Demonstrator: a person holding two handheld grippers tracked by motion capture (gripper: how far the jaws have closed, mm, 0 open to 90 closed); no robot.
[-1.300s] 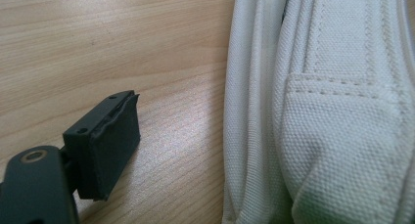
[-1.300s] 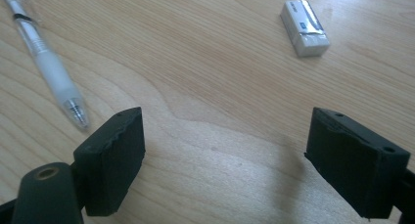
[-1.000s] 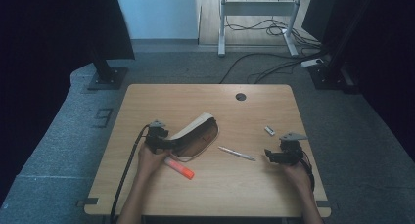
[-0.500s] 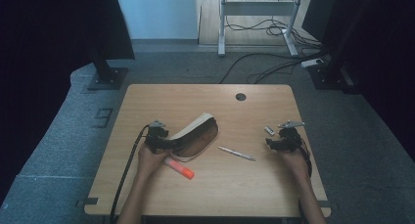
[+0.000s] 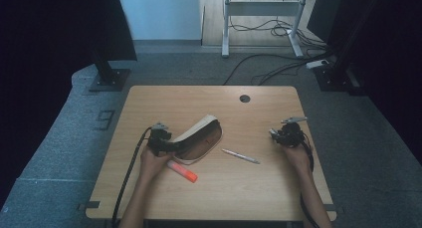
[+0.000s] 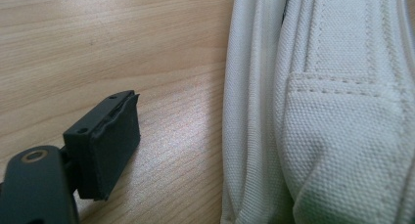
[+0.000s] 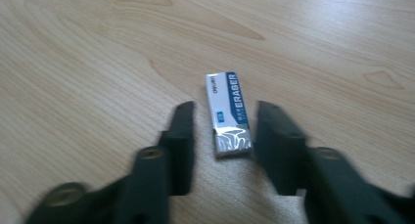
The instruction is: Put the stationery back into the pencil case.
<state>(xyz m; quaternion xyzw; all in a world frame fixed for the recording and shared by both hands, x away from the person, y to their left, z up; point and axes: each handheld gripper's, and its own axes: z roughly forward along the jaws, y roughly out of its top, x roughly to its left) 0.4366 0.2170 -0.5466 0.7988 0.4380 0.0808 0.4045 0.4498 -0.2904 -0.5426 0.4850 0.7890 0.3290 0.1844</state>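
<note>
While the left tongs (image 5: 169, 144) keep their place at the near end of the canvas pencil pouch (image 5: 201, 138), holding its edge so the mouth gapes open, the right tongs (image 7: 222, 136) are the part that has changed: a second ago they hung nearer the person, and they have since slid across the surface (image 5: 209, 101) to the eraser (image 7: 229, 112) near its right edge. Their jaws have just been closing and now stand narrow on either side of the eraser's near end, a sliver of wood showing on each flank, so the pads do not yet press. I judge the pick-up is about to land, with the pouch the likely goal. A pen (image 5: 240, 156) and an orange highlighter (image 5: 182, 171) lie waiting between the hands.
</note>
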